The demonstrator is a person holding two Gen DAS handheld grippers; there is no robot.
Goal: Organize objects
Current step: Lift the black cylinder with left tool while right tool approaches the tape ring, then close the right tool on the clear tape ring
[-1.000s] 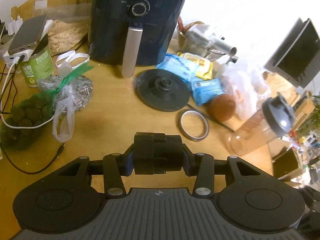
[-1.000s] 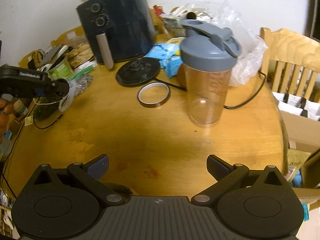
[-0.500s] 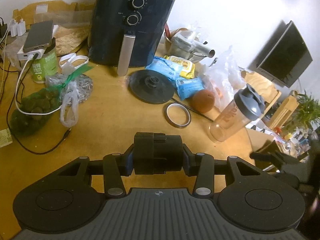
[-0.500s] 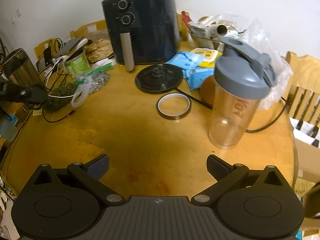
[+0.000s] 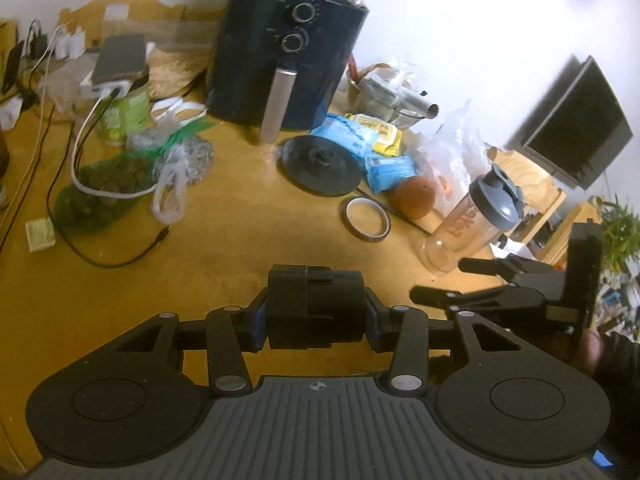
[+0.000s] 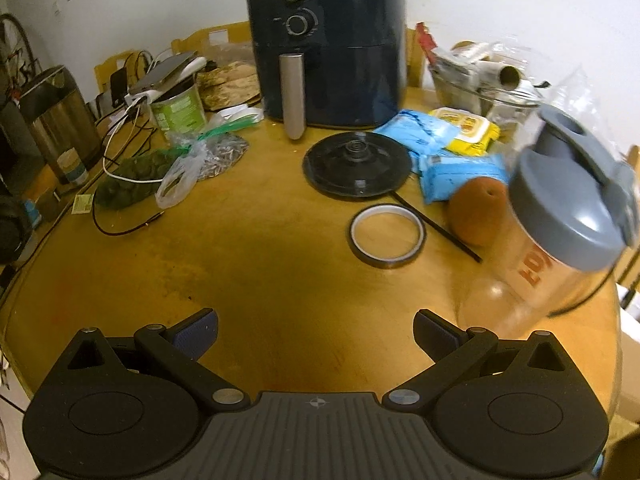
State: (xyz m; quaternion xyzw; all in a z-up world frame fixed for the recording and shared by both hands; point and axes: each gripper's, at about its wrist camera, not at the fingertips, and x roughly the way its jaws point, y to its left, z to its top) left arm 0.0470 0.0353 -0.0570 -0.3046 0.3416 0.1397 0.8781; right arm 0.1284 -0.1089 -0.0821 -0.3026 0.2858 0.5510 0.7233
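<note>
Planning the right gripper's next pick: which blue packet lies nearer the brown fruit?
The smaller blue packet, touching the brown fruit; the larger blue packet sits farther back.

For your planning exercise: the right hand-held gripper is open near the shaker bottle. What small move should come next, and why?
Probably shift the right hand-held gripper rightward to straddle the shaker bottle: its jaws stand open and empty, and the bottle stands just off its right finger.

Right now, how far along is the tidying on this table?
Nothing looks sorted yet. In hand: the left hand-held gripper is shut on a black block; the right hand-held gripper is open and empty beside the shaker bottle. Left: tape ring, blue packets, bagged items lie loose.
</note>
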